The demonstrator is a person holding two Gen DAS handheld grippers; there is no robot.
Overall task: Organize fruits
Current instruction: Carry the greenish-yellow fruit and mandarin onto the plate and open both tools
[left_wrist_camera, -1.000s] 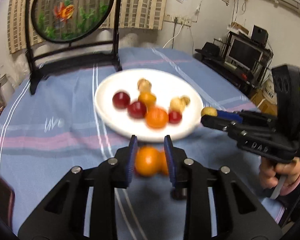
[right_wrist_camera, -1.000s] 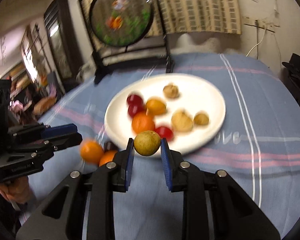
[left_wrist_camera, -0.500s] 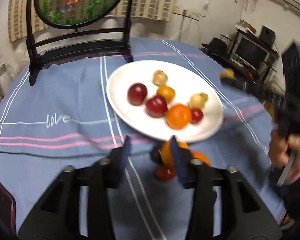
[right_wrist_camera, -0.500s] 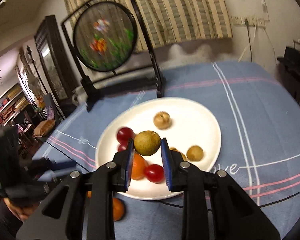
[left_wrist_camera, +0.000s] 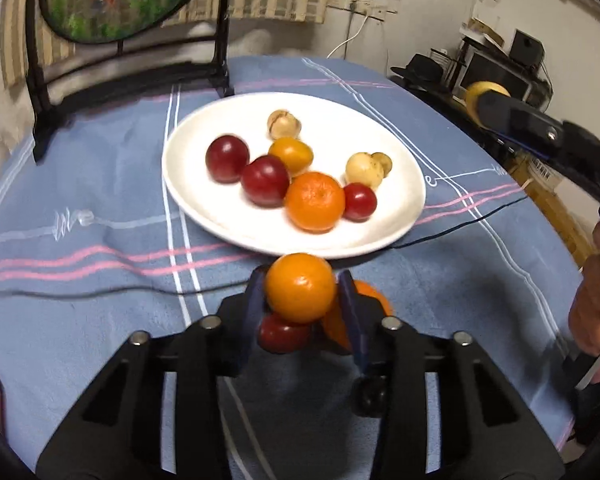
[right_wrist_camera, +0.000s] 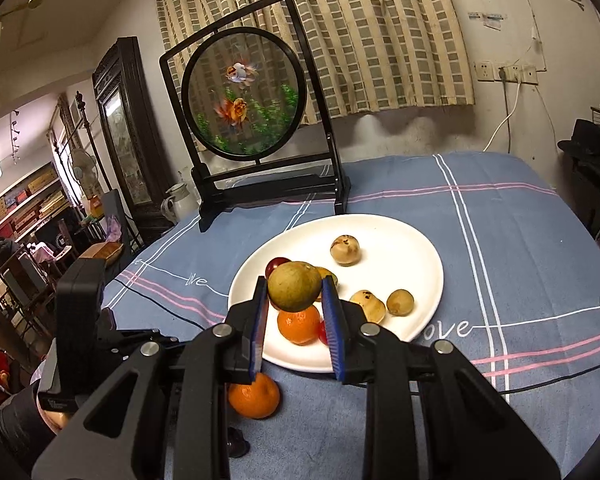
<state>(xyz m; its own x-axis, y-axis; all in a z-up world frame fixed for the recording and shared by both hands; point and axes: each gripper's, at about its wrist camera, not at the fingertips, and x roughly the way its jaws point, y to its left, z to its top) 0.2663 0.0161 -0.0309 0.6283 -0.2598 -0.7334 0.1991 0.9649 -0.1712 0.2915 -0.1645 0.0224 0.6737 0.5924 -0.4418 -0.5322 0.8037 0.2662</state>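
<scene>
My left gripper (left_wrist_camera: 302, 304) has its fingers (left_wrist_camera: 254, 300) closed on an orange (left_wrist_camera: 300, 287), lifted clear of the table (left_wrist_camera: 80, 312). My right gripper (right_wrist_camera: 294, 312) pinches a greenish-brown fruit (right_wrist_camera: 295, 286) the same way, held above the plate's near edge. The white plate (left_wrist_camera: 204, 204) lies straight ahead of the left fingers, just past the orange — that hand looks nearer to a drop. It holds plums, oranges and pale brown fruits. A second orange (right_wrist_camera: 254, 396) and a red fruit (left_wrist_camera: 282, 334) wait on the cloth at the table's near edge.
</scene>
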